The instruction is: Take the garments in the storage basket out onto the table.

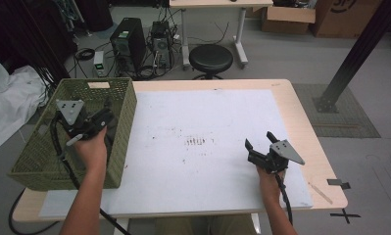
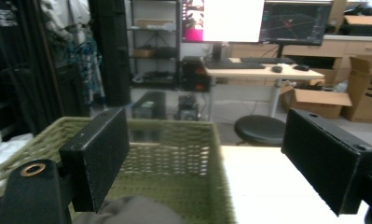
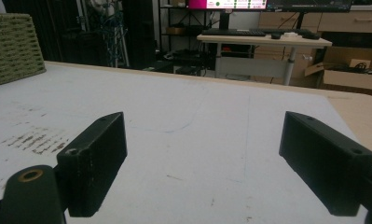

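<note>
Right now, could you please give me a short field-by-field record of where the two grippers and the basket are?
left gripper: jaws open, held over the green basket's right side
right gripper: jaws open, nothing between them, over the right part of the white mat
green basket: woven, at the table's left edge, overhanging it
basket contents: something grey and soft low in the left gripper view; what it is cannot be told
white mat: covers most of the table, with dark scuff marks near its middle
</note>
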The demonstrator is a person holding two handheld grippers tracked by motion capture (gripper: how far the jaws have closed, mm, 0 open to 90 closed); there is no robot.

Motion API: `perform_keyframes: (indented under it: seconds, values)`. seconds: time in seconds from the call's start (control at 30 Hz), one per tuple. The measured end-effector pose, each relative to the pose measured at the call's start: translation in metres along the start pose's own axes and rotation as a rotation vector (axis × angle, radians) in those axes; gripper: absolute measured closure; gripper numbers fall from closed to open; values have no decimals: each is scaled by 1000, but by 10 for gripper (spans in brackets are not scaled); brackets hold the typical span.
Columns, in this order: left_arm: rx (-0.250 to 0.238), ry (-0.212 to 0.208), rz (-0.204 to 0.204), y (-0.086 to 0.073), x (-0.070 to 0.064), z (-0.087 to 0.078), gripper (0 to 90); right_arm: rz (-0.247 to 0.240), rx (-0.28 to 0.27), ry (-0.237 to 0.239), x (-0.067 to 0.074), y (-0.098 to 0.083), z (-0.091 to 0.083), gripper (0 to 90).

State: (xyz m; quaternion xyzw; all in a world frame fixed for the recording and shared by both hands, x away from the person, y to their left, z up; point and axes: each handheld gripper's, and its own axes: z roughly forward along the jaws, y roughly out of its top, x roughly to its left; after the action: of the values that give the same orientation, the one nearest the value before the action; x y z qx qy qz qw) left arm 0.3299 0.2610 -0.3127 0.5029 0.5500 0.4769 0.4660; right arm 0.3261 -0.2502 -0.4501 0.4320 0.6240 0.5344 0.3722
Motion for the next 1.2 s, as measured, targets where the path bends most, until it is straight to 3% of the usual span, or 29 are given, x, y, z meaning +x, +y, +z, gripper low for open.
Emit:
perform_keyframes:
  seconds: [0.17,0.3,0.4,0.43,0.77,0.9,1.0,1.2]
  values:
    - [13,13,9,-3,19,4,156,0,0,0,0,0,0,148]
    - [51,30,26,-6,31,9,156,2,0,0,0,0,0,147]
    - [101,26,17,-11,40,14,156,1,0,0,0,0,0,147]
    - [144,28,24,-15,43,19,156,2,0,0,0,0,0,147]
    - [290,28,0,-31,58,38,157,2,-2,2,0,0,0,147]
    - [358,8,-3,-38,63,44,157,1,-2,2,0,0,0,148]
    - [377,0,-25,-42,65,48,159,1,-4,2,0,0,0,148]
    - [392,-9,-28,-44,66,50,159,1,-4,2,0,0,0,148]
